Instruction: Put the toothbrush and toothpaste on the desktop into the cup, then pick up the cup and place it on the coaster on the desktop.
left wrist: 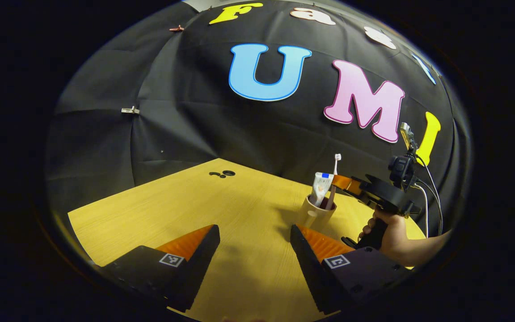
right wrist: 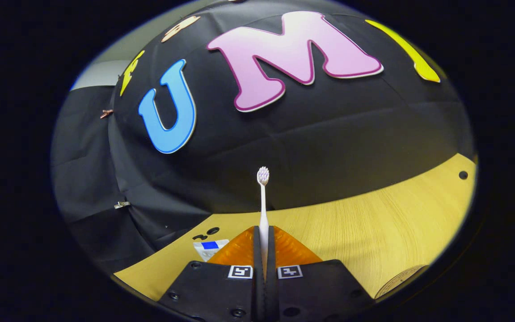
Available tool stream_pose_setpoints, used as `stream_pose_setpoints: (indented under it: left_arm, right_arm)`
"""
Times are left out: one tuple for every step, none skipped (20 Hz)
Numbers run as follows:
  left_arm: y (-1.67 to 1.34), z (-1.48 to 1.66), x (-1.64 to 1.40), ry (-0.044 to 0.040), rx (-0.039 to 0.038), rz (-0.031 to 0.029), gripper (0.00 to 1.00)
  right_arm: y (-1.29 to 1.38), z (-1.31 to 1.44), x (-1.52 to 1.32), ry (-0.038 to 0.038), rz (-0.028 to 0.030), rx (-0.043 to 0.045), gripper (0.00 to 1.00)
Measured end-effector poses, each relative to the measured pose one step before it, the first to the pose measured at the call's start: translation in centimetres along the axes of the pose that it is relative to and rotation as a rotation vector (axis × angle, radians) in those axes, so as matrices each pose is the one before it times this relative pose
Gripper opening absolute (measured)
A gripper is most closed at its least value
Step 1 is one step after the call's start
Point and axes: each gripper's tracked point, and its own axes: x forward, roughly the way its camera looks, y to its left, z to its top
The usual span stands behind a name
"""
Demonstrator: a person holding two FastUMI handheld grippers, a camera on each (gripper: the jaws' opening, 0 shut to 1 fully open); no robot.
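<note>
A tan cup (left wrist: 314, 217) stands on the wooden desktop (left wrist: 221, 210), just beyond my left gripper's right finger. A white toothpaste tube (left wrist: 321, 185) stands in it, its top also visible in the right gripper view (right wrist: 210, 247). The toothbrush (left wrist: 334, 176) stands upright with its lower end inside the cup. My right gripper (left wrist: 337, 181), held by a hand (left wrist: 387, 232), is shut on its handle. In the right gripper view the toothbrush (right wrist: 263, 201) rises from between the shut fingers of the right gripper (right wrist: 263, 235). My left gripper (left wrist: 253, 237) is open and holds nothing.
A round tan coaster (right wrist: 400, 278) lies at the lower right edge of the right gripper view. Small dark holes (left wrist: 223, 173) mark the desktop's far left. The black cloth wall stands close behind the cup. Cables (left wrist: 432, 188) hang off the right gripper.
</note>
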Motion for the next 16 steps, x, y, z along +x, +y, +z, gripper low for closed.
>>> stream_pose_setpoints:
  left_arm:
    - [0.061,-0.199,-0.015,0.00702,0.00438,0.0001,0.98]
    - [0.052,-0.254,-0.026,0.0045,0.00219,-0.00115,0.98]
    - [0.008,-0.048,-0.03,0.00118,0.00035,-0.0001,0.98]
    - [-0.077,-0.149,0.033,0.00301,-0.00059,-0.00175,0.98]
    - [-0.104,0.012,0.058,0.00322,-0.00027,-0.00092,0.98]
    - [-0.152,-0.075,0.095,0.003,0.00022,-0.00224,0.98]
    - [-0.283,0.107,0.05,0.00101,0.00081,-0.0042,0.98]
    - [-0.255,0.112,-0.022,-0.00025,0.00181,-0.00388,0.98]
    - [-0.373,0.233,0.154,0.00175,0.00239,-0.00747,0.98]
    - [-0.459,0.119,0.091,0.00205,0.00304,-0.00766,0.98]
    - [-0.467,0.299,0.089,0.00289,0.00408,-0.00908,0.98]
    - [-0.494,0.256,0.103,0.00181,0.00382,-0.01576,0.98]
    - [-0.705,0.224,0.197,0.00865,0.00375,-0.01772,0.98]
    - [-0.596,0.044,0.278,0.01174,0.00597,-0.01918,0.98]
    - [-0.541,0.157,0.281,0.01329,0.00708,-0.01929,0.98]
    - [-0.514,-0.023,0.213,0.01534,0.00861,-0.02117,0.98]
  right_arm:
    - [-0.13,-0.452,-0.11,0.00408,-0.00537,0.00135,0.06]
    - [-0.06,-0.445,-0.11,0.00062,-0.0034,-0.00511,0.06]
    - [0.084,-0.293,-0.234,0.00189,0.00176,-0.00552,0.06]
    - [0.027,-0.504,-0.137,0.01163,-0.00006,-0.0069,0.06]
    - [0.047,-0.363,-0.314,0.00815,0.00364,-0.00406,0.08]
    - [0.129,-0.191,-0.434,0.01003,0.00153,-0.00183,0.08]
    - [0.095,-0.202,-0.477,0.00724,0.00659,0.00191,0.1]
    - [0.123,-0.26,-0.436,0.00824,0.00539,-0.00078,0.1]
    - [-0.199,0.094,-0.393,0.00743,0.00433,-0.00203,0.13]
    - [-0.245,0.115,-0.773,0.01031,-0.00217,-0.00607,0.2]
    - [-0.51,0.377,-0.631,0.00416,-0.00421,-0.0092,0.34]
    - [-0.777,0.61,-0.896,-0.00239,-0.00939,-0.01268,0.51]
    - [-0.907,0.588,-0.707,-0.00423,-0.00886,-0.01375,0.67]
    - [-1.169,0.785,-1.135,-0.00377,-0.01613,-0.01221,0.68]
    - [-1.334,0.568,-0.882,0.00191,-0.01919,-0.01014,0.67]
    - [-1.528,0.718,-0.992,-0.00083,-0.01951,-0.00813,0.77]
